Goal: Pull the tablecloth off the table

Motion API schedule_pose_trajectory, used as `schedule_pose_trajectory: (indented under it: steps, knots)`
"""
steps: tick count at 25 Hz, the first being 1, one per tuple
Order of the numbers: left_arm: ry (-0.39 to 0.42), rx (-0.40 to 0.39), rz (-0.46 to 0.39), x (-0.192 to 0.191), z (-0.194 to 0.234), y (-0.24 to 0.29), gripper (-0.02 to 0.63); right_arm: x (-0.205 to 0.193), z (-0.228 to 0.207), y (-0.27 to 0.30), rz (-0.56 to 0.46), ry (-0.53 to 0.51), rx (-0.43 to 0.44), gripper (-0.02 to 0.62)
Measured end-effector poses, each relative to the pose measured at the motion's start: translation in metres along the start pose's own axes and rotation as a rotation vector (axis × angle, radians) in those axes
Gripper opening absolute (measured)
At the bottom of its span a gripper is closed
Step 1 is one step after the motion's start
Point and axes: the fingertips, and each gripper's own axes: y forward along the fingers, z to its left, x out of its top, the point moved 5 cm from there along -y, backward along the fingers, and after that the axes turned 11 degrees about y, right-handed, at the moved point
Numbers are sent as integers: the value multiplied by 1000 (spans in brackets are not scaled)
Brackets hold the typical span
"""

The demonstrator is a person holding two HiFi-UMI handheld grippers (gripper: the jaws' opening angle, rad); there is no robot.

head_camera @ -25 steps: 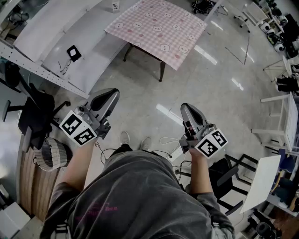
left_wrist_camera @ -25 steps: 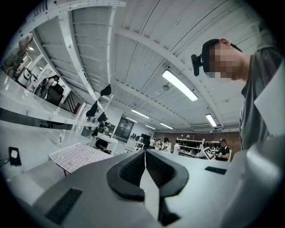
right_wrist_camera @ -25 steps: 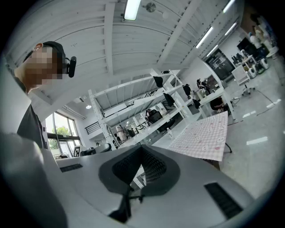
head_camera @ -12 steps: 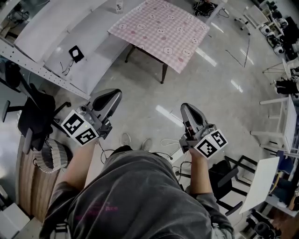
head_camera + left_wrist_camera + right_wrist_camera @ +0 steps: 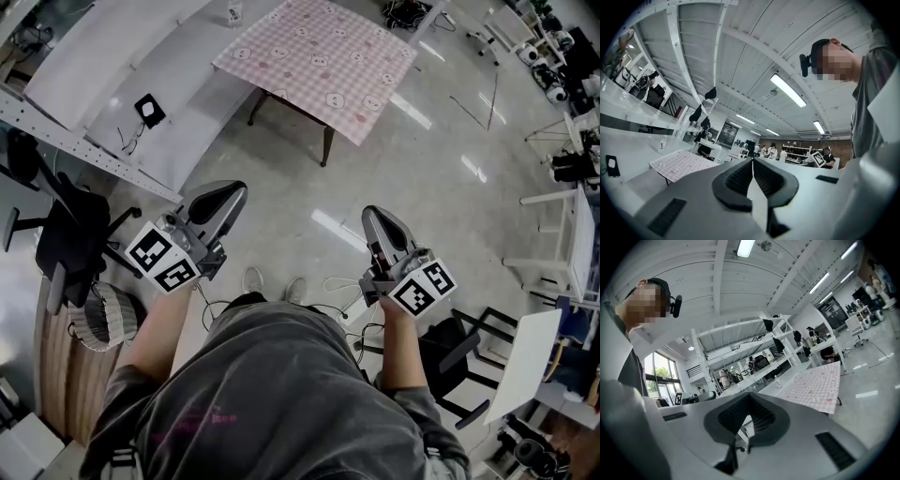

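A pink checked tablecloth (image 5: 319,61) covers a small dark-legged table (image 5: 325,147) far ahead across the floor; it also shows as the tablecloth (image 5: 677,164) at the lower left of the left gripper view and the tablecloth (image 5: 813,387) at the right of the right gripper view. My left gripper (image 5: 225,191) and right gripper (image 5: 373,218) are held close to my body, well short of the table. Both are shut with nothing between the jaws, as seen at the left gripper (image 5: 752,164) and the right gripper (image 5: 749,398).
A long white workbench (image 5: 178,94) with a black device (image 5: 147,106) runs along the left, next to the table. A black chair (image 5: 66,234) and a knitted item (image 5: 105,314) are at my left. White desks (image 5: 572,225) and a chair (image 5: 450,347) stand at the right.
The head view has shifted slightly, so the table sits a little differently in frame. My left gripper has edged a bit forward and right. Both grippers stay shut.
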Motion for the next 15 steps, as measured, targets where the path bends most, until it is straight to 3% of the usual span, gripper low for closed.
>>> schedule_pose_trajectory:
  steps: [15]
  knots:
    - [17,-14,17,-1,-10,2,39,3,2,1,10,-16,10,3]
